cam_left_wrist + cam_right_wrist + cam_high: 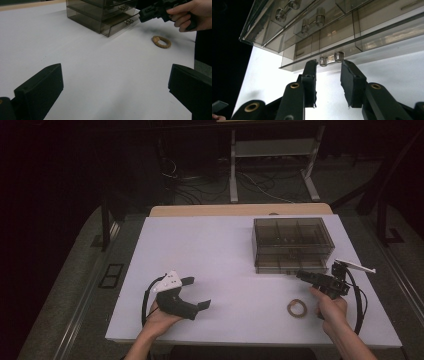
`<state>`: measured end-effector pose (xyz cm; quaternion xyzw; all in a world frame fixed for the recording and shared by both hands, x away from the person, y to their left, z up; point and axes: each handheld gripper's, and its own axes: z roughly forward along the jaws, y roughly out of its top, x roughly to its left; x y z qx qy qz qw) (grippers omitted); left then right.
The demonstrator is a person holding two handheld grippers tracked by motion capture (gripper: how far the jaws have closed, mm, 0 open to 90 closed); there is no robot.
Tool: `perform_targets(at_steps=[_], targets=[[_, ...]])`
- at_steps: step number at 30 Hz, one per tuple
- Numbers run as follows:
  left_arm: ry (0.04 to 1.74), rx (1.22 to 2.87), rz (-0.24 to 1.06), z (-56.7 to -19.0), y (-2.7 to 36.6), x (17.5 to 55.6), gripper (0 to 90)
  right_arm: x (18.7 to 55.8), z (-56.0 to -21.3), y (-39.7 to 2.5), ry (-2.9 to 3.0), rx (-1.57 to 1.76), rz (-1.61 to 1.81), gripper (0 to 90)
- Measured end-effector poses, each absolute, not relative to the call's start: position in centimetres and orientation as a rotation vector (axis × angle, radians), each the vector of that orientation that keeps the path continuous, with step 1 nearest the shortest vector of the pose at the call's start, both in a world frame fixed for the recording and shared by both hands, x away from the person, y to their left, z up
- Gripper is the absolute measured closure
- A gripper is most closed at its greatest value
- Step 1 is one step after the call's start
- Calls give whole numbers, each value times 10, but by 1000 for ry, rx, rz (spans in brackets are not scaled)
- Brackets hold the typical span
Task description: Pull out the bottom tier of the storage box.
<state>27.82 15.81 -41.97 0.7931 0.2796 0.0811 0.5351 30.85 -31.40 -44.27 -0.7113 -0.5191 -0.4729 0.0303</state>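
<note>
A: The right gripper [328, 66] is sitting right at the smoky clear drawer box [292, 243], its jaws standing a narrow gap apart, flanking the bottom drawer's handle [331, 58] without clamping it

B: And that bottom drawer is poking slightly out at the far right of the white table [220, 250]

A: The left gripper [197, 292] is resting low near the front edge, jaws spread wide, holding nothing

B: A cork ring [297, 308] is lying just beside the right hand [331, 309]
</note>
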Motion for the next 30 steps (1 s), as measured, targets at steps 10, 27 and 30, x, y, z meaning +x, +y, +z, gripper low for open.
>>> perform_targets(at_steps=[10, 27, 30], targets=[[673, 1880, 204, -418, 161, 276, 0, 313, -425, -309, -1845, -2123, -1361, 595], [678, 1883, 210, -418, 162, 275, 0, 323, -397, -288, -2229, -1958, -1146, 475], [678, 1884, 210, -418, 162, 275, 0, 326, -395, -288, -2256, -1933, -1129, 455]])
